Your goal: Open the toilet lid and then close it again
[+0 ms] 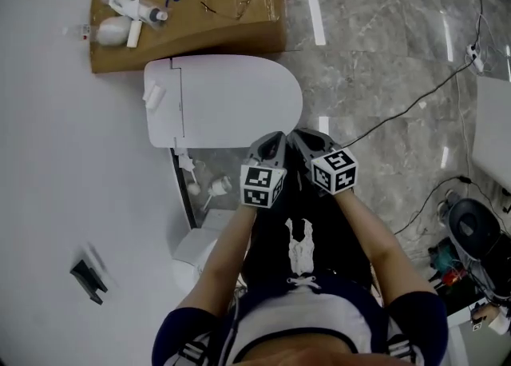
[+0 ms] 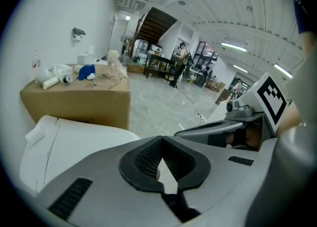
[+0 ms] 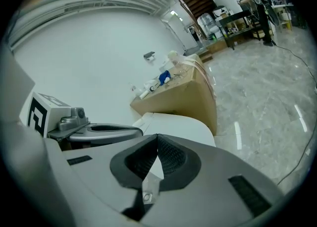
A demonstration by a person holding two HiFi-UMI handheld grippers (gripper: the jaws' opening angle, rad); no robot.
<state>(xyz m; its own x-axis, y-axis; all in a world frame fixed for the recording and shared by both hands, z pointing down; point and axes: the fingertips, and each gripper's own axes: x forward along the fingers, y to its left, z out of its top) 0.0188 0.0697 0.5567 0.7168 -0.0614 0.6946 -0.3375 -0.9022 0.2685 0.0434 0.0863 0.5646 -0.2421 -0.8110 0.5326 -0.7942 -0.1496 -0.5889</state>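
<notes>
The white oval plastic toilet lid (image 1: 231, 97) lies flat and closed. Whether it has already been opened and shut, or nothing has begun, cannot be told. Just at the lid's near end, the left gripper (image 1: 275, 139) and right gripper (image 1: 305, 137) hang side by side, apparently clear of it, each with its jaws pressed together on nothing. The count is one brown cardboard box (image 1: 200, 33) beyond the lid, one lid and two grippers.

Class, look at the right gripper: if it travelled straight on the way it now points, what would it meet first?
Most likely the closed toilet lid: the right gripper, jaws shut and empty, aims down at its white top. Depth is hard to judge.
</notes>
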